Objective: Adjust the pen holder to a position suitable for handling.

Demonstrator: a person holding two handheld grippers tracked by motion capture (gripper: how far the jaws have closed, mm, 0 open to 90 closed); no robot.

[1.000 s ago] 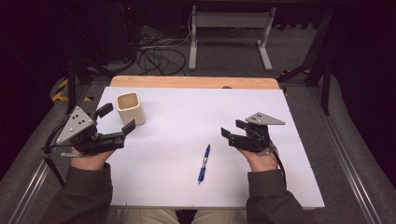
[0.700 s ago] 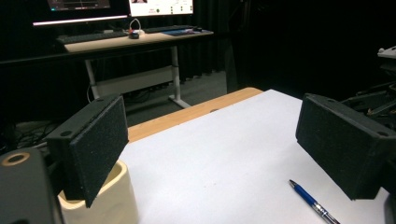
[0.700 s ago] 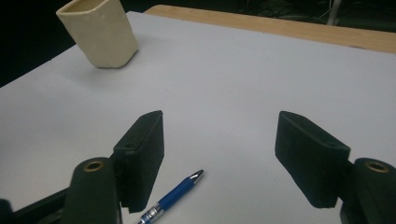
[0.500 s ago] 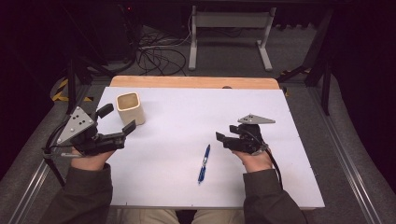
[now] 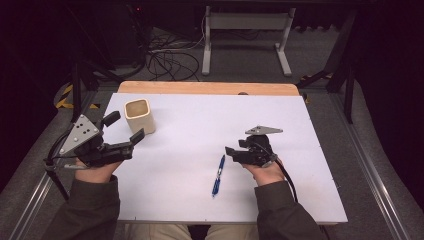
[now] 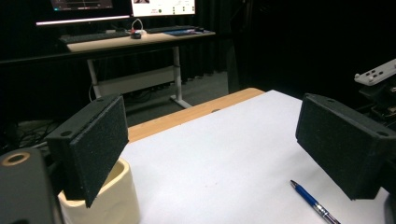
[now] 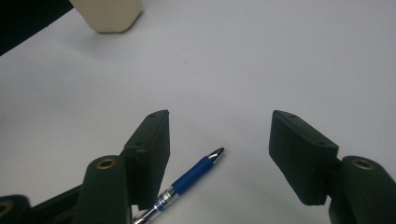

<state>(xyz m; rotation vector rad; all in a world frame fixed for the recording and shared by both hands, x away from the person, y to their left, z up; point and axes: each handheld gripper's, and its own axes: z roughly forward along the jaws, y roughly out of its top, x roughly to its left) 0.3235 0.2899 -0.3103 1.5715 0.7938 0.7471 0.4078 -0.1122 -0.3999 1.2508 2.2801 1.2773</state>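
Observation:
A blue pen (image 5: 218, 175) lies on the white table (image 5: 200, 125), just front-left of my right gripper (image 5: 234, 148). In the right gripper view the pen (image 7: 187, 179) points its tip up into the gap of that gripper (image 7: 219, 116). The jaws have just been closing but stand open, and the pads do not touch the pen. A cream cup (image 5: 139, 115) stands upright at the back left. My left gripper (image 5: 124, 127) hovers open beside the cup, one jaw close to its wall. In the left gripper view the cup (image 6: 112, 200) sits behind the left jaw of that gripper (image 6: 210, 126).
A wooden strip (image 5: 205, 88) runs along the table's far edge. Beyond it are a desk frame (image 5: 245, 30) and floor cables (image 5: 165, 57). The left gripper view also catches the pen (image 6: 310, 200) and the right gripper's grey plate (image 6: 376, 77).
My right gripper has moved left and down toward the pen, and its jaws stand a little narrower. The left gripper, the cup and the pen have stayed in place.

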